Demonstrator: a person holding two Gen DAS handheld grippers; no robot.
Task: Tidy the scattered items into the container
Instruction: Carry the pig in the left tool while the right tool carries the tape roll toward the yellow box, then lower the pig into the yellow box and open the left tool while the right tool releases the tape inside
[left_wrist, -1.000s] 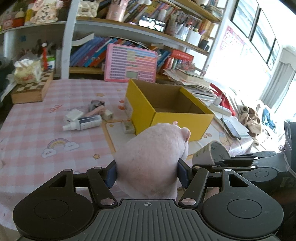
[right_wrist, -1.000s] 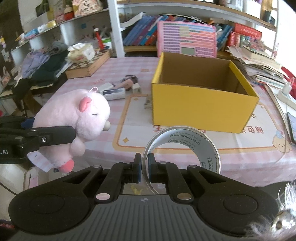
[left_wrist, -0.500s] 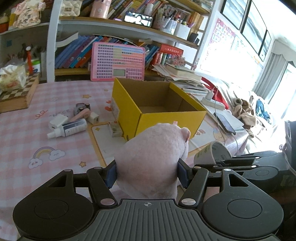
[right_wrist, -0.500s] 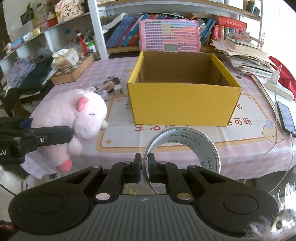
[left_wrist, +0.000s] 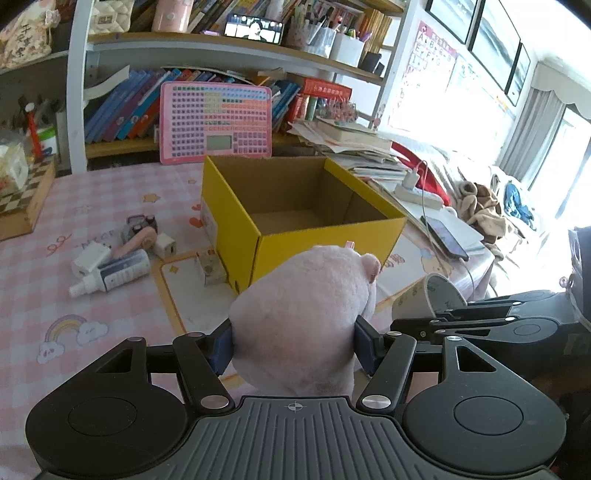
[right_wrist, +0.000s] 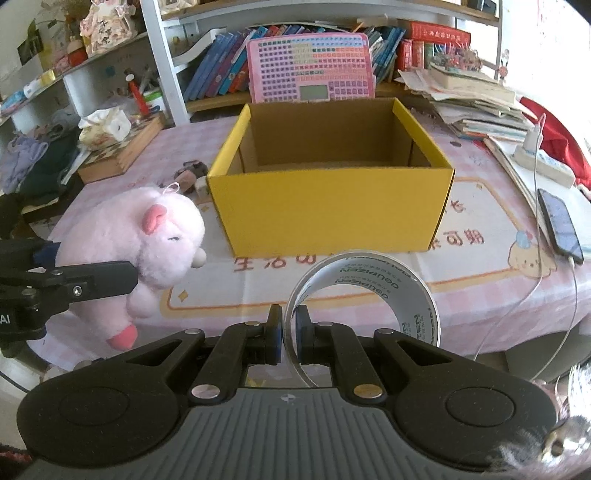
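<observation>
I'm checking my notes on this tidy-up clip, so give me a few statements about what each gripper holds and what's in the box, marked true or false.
1. The left gripper is shut on the pink plush pig. True.
2. The right gripper is open and holds nothing. False: its pads pinch the wall of the roll of clear tape.
3. The yellow box already holds the pig. False: the pig is held in front of the box, and what shows of the inside is bare cardboard.
4. A white bottle lies on its side on the pink tablecloth, left of the box. True.
5. The tape roll rests on the tablecloth. False: it is held up in the gripper.
</observation>
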